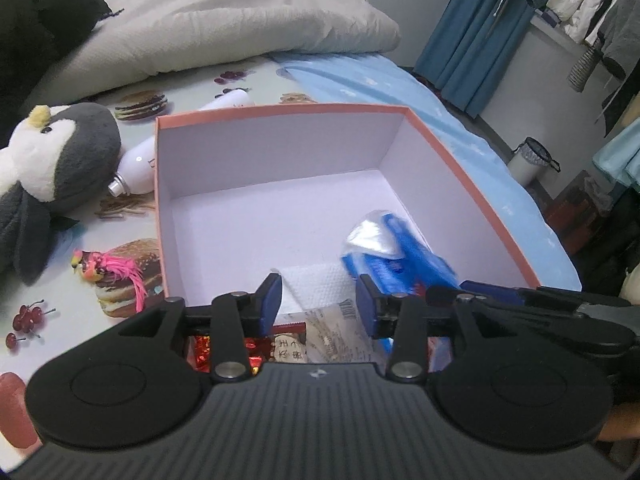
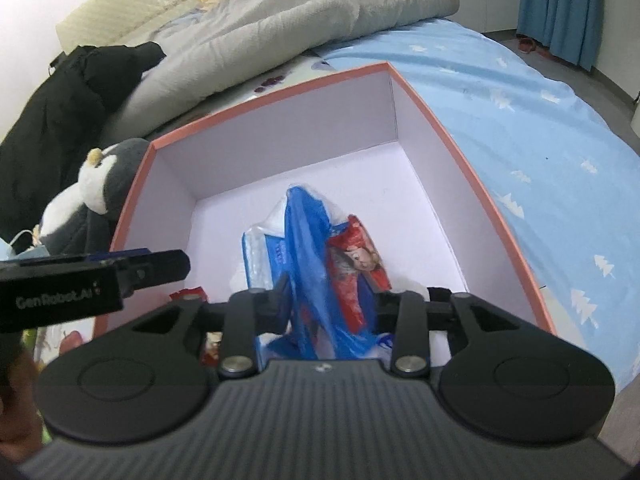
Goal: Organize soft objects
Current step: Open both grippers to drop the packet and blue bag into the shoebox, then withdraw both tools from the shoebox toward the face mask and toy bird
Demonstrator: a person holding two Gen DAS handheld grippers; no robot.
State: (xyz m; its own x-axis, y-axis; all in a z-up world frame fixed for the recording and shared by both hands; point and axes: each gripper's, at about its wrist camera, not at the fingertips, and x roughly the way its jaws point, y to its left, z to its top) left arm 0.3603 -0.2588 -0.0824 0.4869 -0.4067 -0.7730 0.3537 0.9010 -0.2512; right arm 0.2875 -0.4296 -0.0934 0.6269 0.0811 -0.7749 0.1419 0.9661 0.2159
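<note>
A pink-rimmed box point(image 1: 280, 110) with a white inside stands on the bed. My left gripper point(image 1: 319, 302) hangs over its near wall, jaws apart. A white textured tissue pack point(image 1: 310, 284) and printed packets lie between and below the blue pads. A blurred blue-and-white packet point(image 1: 394, 248) is inside the box at the right. In the right wrist view the box point(image 2: 280, 92) holds a blue plastic bag point(image 2: 308, 248) and a red printed packet point(image 2: 356, 264). They stand between the parted fingers of my right gripper point(image 2: 332, 300), and I see no pad pressing on them.
A grey-and-white penguin plush point(image 1: 60, 152) lies left of the box, beside a white bottle point(image 1: 138, 168) and a pink-feathered toy point(image 1: 108, 270). A grey duvet point(image 1: 220, 28) and a black garment point(image 1: 32, 20) lie behind. The bed edge and a bin point(image 1: 530, 160) are at the right.
</note>
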